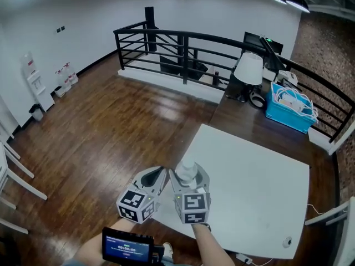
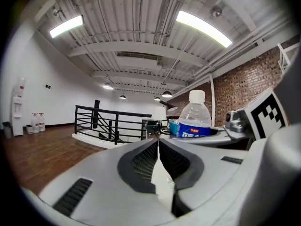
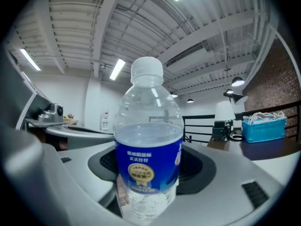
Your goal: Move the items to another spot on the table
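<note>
Clear plastic bottle [image 3: 148, 140] stands upright, long axis vertical, squarely between your right tongs [image 1: 188, 177] — clamped on its blue label, lower centre of frame, at the left edge of the desk [image 1: 255, 182]. Your left tongs [image 2: 159, 147] — pressed together, empty — sit just left of it.

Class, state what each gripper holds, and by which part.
The right gripper grips the water bottle around its blue-labelled lower body; the left gripper holds nothing.
</note>
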